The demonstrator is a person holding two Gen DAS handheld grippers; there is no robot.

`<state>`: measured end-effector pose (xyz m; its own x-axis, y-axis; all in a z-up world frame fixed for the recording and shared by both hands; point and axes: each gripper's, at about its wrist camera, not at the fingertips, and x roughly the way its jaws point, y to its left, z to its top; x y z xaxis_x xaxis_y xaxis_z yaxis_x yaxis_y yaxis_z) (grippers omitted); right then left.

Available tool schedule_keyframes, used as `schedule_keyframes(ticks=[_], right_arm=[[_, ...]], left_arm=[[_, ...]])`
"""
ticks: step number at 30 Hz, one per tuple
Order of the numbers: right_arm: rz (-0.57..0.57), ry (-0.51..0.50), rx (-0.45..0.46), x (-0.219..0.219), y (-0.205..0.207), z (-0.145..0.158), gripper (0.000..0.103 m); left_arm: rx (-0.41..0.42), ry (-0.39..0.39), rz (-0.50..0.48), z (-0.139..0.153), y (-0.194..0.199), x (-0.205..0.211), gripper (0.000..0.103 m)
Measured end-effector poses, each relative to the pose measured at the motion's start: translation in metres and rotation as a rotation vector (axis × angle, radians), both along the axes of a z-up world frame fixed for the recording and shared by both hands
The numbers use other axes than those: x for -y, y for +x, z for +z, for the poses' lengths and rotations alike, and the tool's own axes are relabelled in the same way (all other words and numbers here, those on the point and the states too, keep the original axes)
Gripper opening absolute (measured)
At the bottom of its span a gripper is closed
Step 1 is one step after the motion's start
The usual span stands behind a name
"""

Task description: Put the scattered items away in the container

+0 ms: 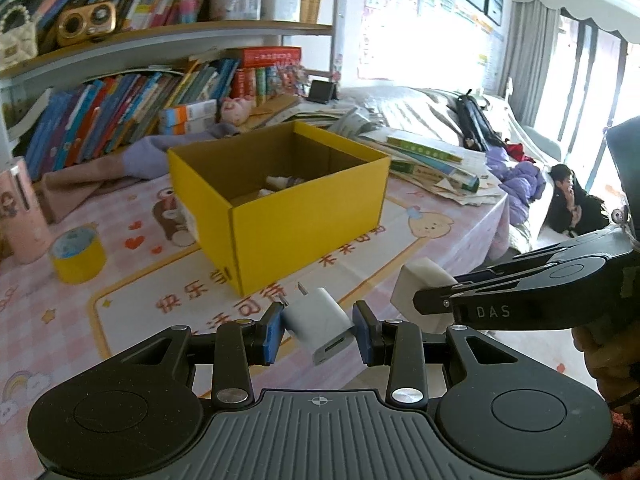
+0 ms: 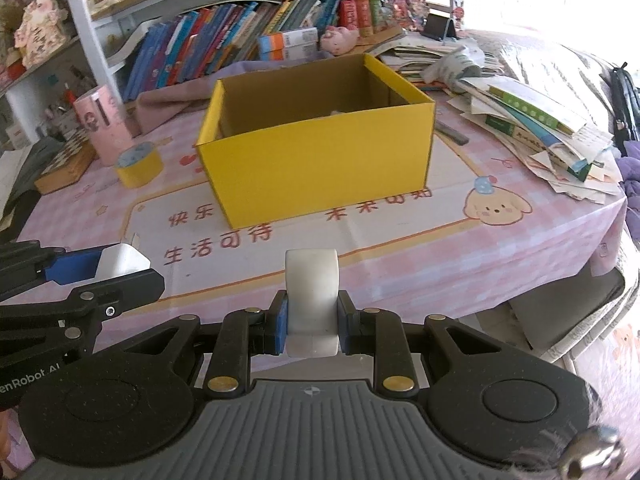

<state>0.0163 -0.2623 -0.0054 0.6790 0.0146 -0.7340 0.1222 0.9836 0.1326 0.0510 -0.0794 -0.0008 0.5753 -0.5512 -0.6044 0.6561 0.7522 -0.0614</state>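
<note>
Yellow cardboard box (image 2: 316,160) awaits mid-desk as the left gripper (image 1: 318,330) clamps a white plug adapter (image 1: 316,318) and the right gripper (image 2: 312,326) pinches a white block (image 2: 312,292), both needing carrying over its rim.

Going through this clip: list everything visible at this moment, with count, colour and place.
Open cardboard box: one, yellow, mid-table; small items inside.
Tape roll: one, yellow, left of box.
Cylindrical bottle: one, pink, behind tape.
Wall charger plug: one, white, held in left gripper.
Rounded block: one, white, held in right gripper.
Books: many, mixed colours, shelf behind box.
Paper pile: one, mixed, right of box.
Tablecloth: one, pink cartoon print.
Left gripper: black, blue pads.
Right gripper: black, blue pads.
</note>
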Motion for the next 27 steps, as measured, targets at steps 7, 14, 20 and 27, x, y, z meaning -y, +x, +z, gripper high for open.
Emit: schedule_keyframes(ticks=[7, 14, 20, 27], right_arm=[[-0.036, 0.007, -0.011, 0.020, 0.013, -0.003, 0.022], [-0.046, 0.000, 0.041, 0.037, 0.031, 0.006, 0.022], [-0.041, -0.034, 0.123, 0.053, 0.057, 0.028, 0.022], [0.013, -0.049, 0.191, 0.071, 0.106, 0.052, 0.022]], left_arm=[[0.002, -0.006, -0.056, 0.000, 0.012, 0.021, 0.035], [0.045, -0.015, -0.072, 0.007, 0.029, 0.033, 0.035], [0.138, -0.015, -0.067, 0.024, 0.050, 0.043, 0.036], [0.177, -0.020, -0.027, 0.033, 0.090, 0.061, 0.036]])
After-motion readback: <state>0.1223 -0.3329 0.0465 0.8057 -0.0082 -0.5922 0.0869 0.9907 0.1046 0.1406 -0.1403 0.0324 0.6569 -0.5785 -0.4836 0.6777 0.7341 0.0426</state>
